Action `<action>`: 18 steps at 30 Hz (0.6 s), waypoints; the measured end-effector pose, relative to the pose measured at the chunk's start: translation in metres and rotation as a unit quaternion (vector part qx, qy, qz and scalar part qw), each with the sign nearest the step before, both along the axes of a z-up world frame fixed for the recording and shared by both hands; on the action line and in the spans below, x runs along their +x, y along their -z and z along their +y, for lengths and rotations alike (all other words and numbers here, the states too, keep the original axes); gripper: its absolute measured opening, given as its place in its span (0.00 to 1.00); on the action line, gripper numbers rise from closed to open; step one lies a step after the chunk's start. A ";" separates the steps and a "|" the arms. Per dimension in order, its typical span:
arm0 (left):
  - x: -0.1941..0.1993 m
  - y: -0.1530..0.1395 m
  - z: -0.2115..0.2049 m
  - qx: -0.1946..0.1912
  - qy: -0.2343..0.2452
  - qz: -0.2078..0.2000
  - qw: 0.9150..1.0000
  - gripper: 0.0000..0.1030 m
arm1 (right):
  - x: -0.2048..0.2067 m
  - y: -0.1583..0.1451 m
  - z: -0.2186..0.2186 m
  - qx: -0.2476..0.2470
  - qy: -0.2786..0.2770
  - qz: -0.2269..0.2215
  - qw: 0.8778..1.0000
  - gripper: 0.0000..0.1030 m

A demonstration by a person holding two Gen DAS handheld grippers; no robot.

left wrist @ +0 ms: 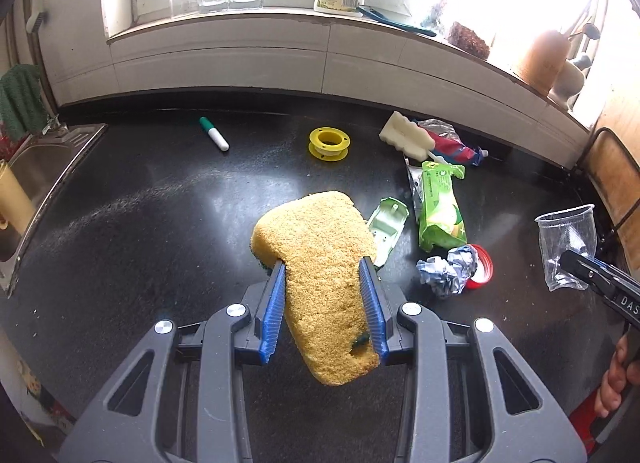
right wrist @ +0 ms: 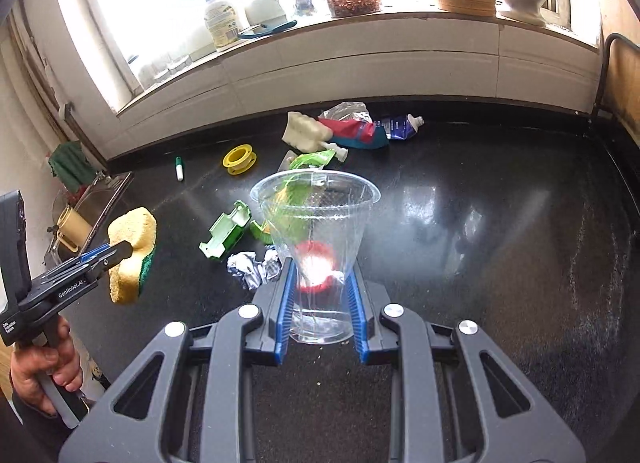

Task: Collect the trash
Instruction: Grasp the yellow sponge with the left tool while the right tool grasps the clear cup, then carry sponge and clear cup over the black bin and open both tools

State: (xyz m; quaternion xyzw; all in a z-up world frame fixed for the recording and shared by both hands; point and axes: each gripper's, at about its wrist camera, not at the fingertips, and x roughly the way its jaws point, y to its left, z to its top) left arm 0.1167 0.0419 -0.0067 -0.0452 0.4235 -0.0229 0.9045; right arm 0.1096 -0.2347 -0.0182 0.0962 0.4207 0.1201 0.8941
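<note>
Left claw (left wrist: 326,267) clamping yellow sponge (left wrist: 320,259), above black counter (left wrist: 160,223)

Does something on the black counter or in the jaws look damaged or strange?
Yes. The yellow sponge with a green scrub layer, pinched in the left gripper, has a hole gouged near its lower end. The clear plastic cup in the right gripper looks creased.

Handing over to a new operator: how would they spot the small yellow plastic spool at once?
Start at the black countertop below the bright window sill. The small yellow plastic spool lies near the back wall, between the green-capped white marker and the white foam block. It is the only round yellow ring with a centre hole.
</note>
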 end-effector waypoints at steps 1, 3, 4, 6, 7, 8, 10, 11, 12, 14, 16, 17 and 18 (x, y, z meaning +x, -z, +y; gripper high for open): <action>-0.004 0.000 0.002 0.002 -0.001 -0.002 1.000 0.35 | -0.003 -0.001 0.002 -0.001 -0.002 -0.001 1.000 0.25; -0.011 -0.002 0.006 0.002 -0.003 -0.006 1.000 0.35 | -0.007 -0.004 0.008 0.000 -0.010 -0.005 1.000 0.25; -0.015 -0.003 0.010 0.001 -0.005 -0.008 1.000 0.35 | -0.010 -0.006 0.015 -0.003 -0.016 -0.009 1.000 0.25; -0.025 -0.007 0.017 0.005 -0.010 -0.016 1.000 0.34 | -0.012 -0.009 0.027 -0.003 -0.028 -0.014 0.999 0.25; -0.033 -0.009 0.023 0.006 -0.014 -0.021 1.000 0.34 | -0.014 -0.011 0.037 -0.003 -0.038 -0.017 0.999 0.25; -0.040 -0.012 0.030 0.009 -0.018 -0.025 0.999 0.34 | -0.017 -0.012 0.047 -0.001 -0.049 -0.020 0.999 0.25; -0.060 -0.016 0.047 0.012 -0.031 -0.034 0.999 0.34 | -0.022 -0.015 0.070 0.005 -0.067 -0.028 0.997 0.25; -0.071 -0.018 0.056 0.011 -0.039 -0.038 0.998 0.27 | -0.025 -0.015 0.082 0.008 -0.080 -0.030 0.996 0.25; -0.082 -0.020 0.066 0.011 -0.045 -0.039 0.998 0.13 | -0.028 -0.015 0.096 0.012 -0.096 -0.032 0.995 0.25; -0.112 -0.020 0.093 0.007 -0.071 -0.041 0.997 0.13 | -0.037 -0.014 0.133 0.017 -0.137 -0.036 0.990 0.25; -0.136 -0.015 0.117 0.019 -0.096 -0.042 0.994 0.13 | -0.048 -0.011 0.175 0.018 -0.182 -0.037 0.983 0.25; -0.146 -0.010 0.129 0.023 -0.108 -0.038 0.993 0.13 | -0.053 -0.008 0.197 0.018 -0.202 -0.037 0.978 0.25; -0.156 0.001 0.145 0.022 -0.123 -0.027 0.992 0.13 | -0.058 -0.005 0.218 0.021 -0.222 -0.034 0.974 0.25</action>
